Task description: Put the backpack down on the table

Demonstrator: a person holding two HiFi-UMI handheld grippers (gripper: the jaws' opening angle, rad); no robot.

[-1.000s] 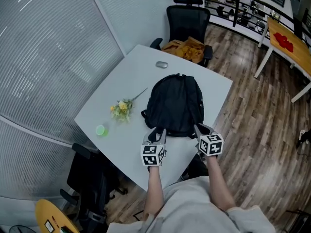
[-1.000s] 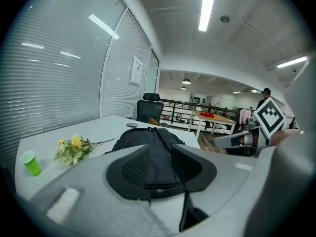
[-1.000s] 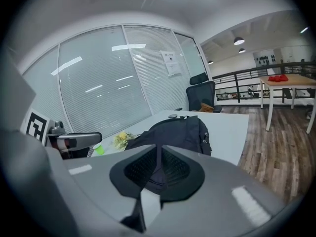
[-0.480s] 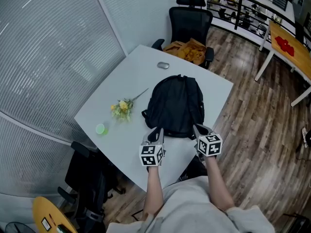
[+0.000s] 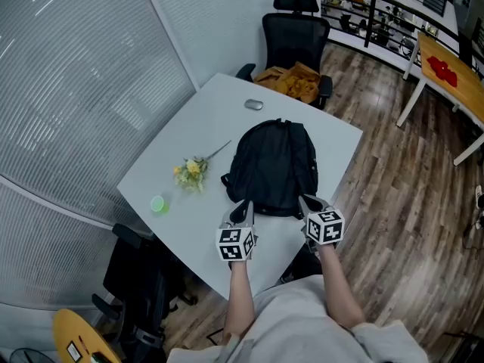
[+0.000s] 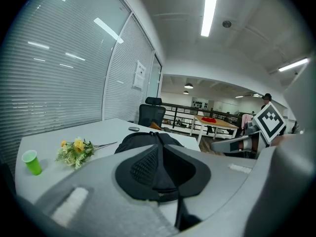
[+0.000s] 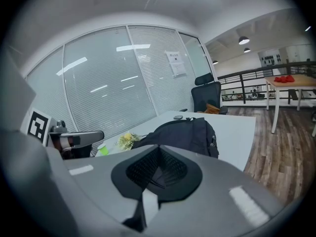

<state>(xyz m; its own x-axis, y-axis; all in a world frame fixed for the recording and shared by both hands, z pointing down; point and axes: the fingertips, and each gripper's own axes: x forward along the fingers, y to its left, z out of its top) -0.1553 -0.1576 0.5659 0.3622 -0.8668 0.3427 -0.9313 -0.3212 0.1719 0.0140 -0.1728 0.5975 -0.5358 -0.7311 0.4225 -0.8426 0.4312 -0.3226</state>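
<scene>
The black backpack [image 5: 272, 165] lies flat on the white table [image 5: 219, 104], with its top handle pointing away from me. Both grippers are at its near edge. My left gripper [image 5: 243, 209] has just been closing, and in the left gripper view its jaws [image 6: 160, 169] pinch a fold of the backpack's black fabric. My right gripper [image 5: 308, 203] is at the near right corner. In the right gripper view its jaws [image 7: 155, 174] meet on a dark fold there, with the backpack's bulk [image 7: 185, 132] beyond them.
A small bunch of yellow flowers [image 5: 190, 171] and a green cup [image 5: 157, 203] lie left of the backpack. A grey computer mouse [image 5: 253, 104] sits beyond it. A black office chair [image 5: 295, 36] holding orange material stands at the far corner. The table's near edge is just below the grippers.
Both grippers stay at the backpack's near edge and the backpack has not moved. Only the head view has shifted slightly.
</scene>
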